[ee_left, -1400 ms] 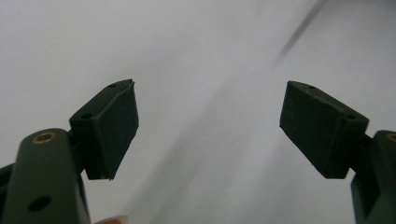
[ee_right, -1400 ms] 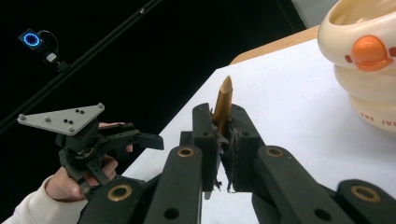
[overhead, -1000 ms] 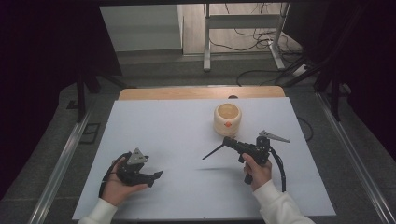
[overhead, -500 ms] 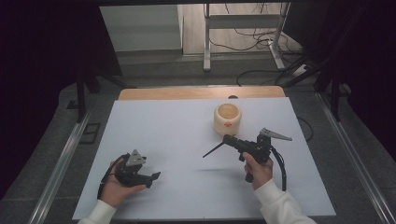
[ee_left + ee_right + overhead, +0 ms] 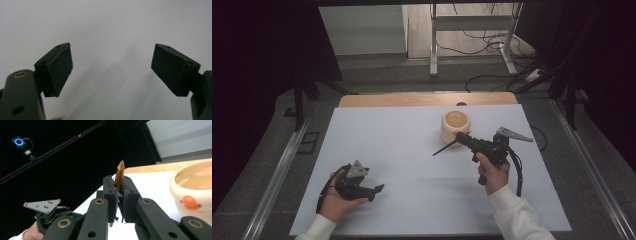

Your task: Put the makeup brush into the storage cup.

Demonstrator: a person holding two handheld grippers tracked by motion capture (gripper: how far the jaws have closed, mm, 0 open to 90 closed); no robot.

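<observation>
My right gripper [image 5: 458, 136] is shut on a thin brown pointed stick [image 5: 444, 148], held off the white table [image 5: 402, 145] right in front of a cream bowl [image 5: 456, 124]. In the right gripper view the stick [image 5: 120, 173] pokes up between the closed jaws of the right gripper [image 5: 119, 186], and the bowl [image 5: 192, 183] with an orange mark sits close at the right. My left gripper [image 5: 375, 190] lies low at the table's near left in a hand. In its own view the left gripper [image 5: 111, 67] has its jaws wide apart with bare white table between them.
A wooden strip [image 5: 427, 99] runs along the table's far edge. Metal rails [image 5: 282, 170] flank both sides. Behind the table stand a frame's legs and loose cables on the floor [image 5: 482, 45]. A cable [image 5: 518, 172] trails from the right gripper.
The right gripper has lifted with the stick, ending nearer the bowl. The left gripper has stayed put.
</observation>
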